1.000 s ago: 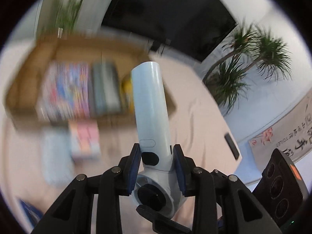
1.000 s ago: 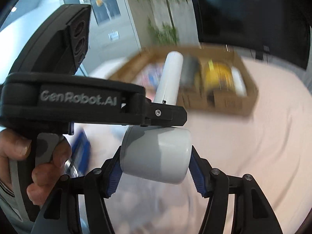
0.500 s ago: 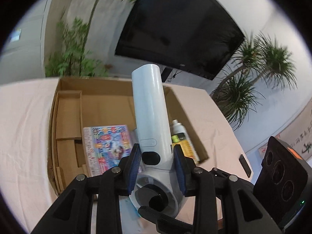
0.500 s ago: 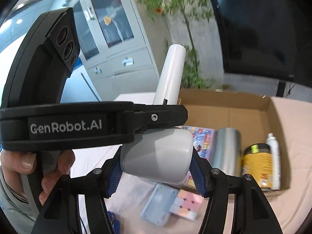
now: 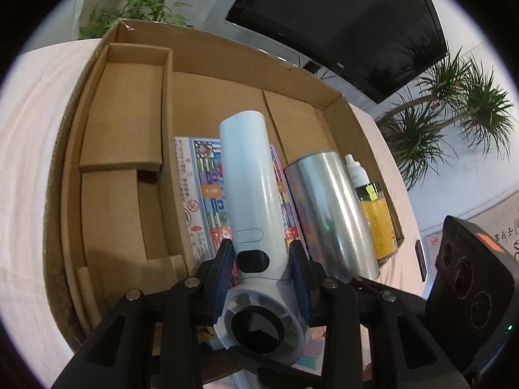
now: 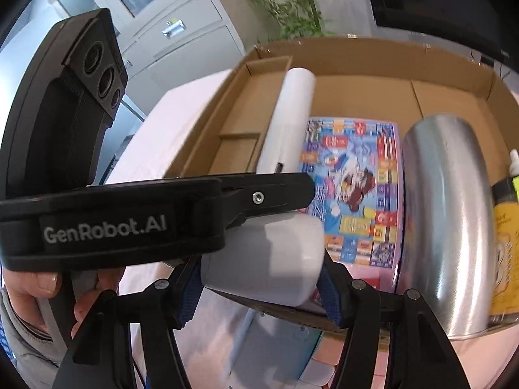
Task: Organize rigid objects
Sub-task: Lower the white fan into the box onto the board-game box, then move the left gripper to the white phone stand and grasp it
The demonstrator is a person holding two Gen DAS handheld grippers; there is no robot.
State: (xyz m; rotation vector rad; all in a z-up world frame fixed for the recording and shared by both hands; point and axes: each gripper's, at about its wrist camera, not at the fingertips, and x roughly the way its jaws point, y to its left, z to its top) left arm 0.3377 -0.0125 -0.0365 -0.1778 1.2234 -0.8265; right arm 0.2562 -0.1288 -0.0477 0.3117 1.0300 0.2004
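Note:
Both grippers hold one white hair dryer over an open cardboard box (image 5: 136,32). My left gripper (image 5: 262,278) is shut on the hair dryer (image 5: 249,178) where its long handle meets the head. My right gripper (image 6: 261,278) is shut on the dryer's round head (image 6: 264,259); the handle (image 6: 288,120) reaches forward over the box (image 6: 356,45). In the box lie a colourful flat board-game box (image 5: 201,194) (image 6: 353,188), a silver cylinder (image 5: 327,201) (image 6: 444,201) and a yellow spray bottle (image 5: 373,207) (image 6: 504,227).
Cardboard inserts (image 5: 126,110) fill the box's left side. The box stands on a table with a pale cloth (image 5: 35,103). A pale blue and pink object (image 6: 292,350) lies on the table below the grippers. A black screen (image 5: 340,16) and plants (image 5: 444,103) stand behind.
Both grippers have carried the hair dryer forward and down toward the box; the box now fills the views and the dryer hangs over its contents.

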